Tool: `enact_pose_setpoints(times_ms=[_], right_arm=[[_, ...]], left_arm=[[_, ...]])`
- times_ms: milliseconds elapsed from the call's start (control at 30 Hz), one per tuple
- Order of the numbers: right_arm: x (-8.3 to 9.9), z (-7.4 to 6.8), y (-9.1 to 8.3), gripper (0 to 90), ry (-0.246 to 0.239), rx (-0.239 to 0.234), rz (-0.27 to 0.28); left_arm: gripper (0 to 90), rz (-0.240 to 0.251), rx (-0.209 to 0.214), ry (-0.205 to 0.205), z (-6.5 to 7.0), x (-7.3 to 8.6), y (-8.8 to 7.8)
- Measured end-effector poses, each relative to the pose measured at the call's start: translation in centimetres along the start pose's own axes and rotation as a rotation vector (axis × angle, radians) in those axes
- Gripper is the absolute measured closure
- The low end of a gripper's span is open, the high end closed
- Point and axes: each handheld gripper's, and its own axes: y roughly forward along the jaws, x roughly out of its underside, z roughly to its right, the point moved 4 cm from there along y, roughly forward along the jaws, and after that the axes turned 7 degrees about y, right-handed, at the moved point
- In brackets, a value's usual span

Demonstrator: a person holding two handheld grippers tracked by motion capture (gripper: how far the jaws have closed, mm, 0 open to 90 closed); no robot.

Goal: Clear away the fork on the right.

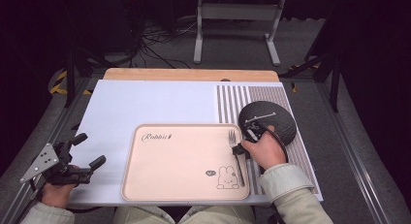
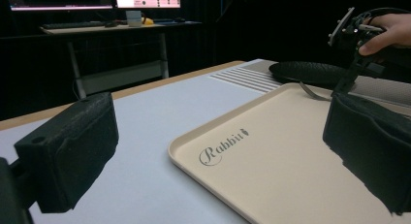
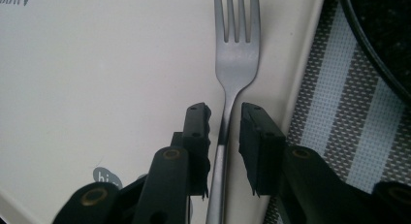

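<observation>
Currently right gripper (image 3: 225, 115) low over right side of beige tray (image 1: 165, 185), jaws narrowly parted, straddling fork (image 3: 236, 64) handle; small gaps either side, pads not pressing. Fork lies flat in tray along its right rim, tines pointing away from person. Black round plate (image 1: 278, 124) just beyond tray on striped mat (image 1: 232, 100). Left gripper (image 1: 85, 151) well apart at left edge of counter (image 1: 145, 100), jaws wide, nothing between them, held in hand beside tray's left rim.
</observation>
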Motion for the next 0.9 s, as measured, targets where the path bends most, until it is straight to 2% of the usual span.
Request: enact_pose_setpoints(times_ms=[167,400,467,500,533,633,733,833,900], right_arm=[[-0.2,-0.6,-0.6,64.2,-0.055,0.010,0.044],[-0.4,-1.1,-1.5,62.4,-0.119,0.017,0.084],[-0.5,-1.7,-2.0,61.4,-0.166,0.016,0.118],[-0.5,-1.7,-2.0,61.4,-0.166,0.016,0.118],[-0.5,-2.0,-2.2,59.6,-0.192,0.013,0.136],[-0.8,-2.4,-2.9,51.3,-0.292,0.027,0.196],[-1.0,-2.6,-3.4,40.8,-0.359,0.031,0.236],[-1.1,-2.7,-3.8,35.7,-0.411,0.049,0.275],[-1.0,-2.8,-4.0,35.0,-0.425,0.057,0.281]], left_arm=[[0.1,-0.003,0.002,0.001,0.0,0.0,0.0],[0.1,-0.003,0.001,0.001,0.0,0.0,0.0],[0.1,-0.005,0.002,0.001,0.0,0.0,0.0],[0.1,-0.005,0.002,0.001,0.0,0.0,0.0],[0.1,-0.005,0.001,0.001,0.0,0.0,0.0],[0.1,-0.003,0.001,0.000,-0.1,0.0,0.0],[0.1,-0.003,0.000,0.001,0.0,0.0,0.0],[0.1,-0.003,0.000,0.000,-0.1,0.0,0.0],[0.1,-0.002,0.000,-0.001,-0.1,0.0,0.0]])
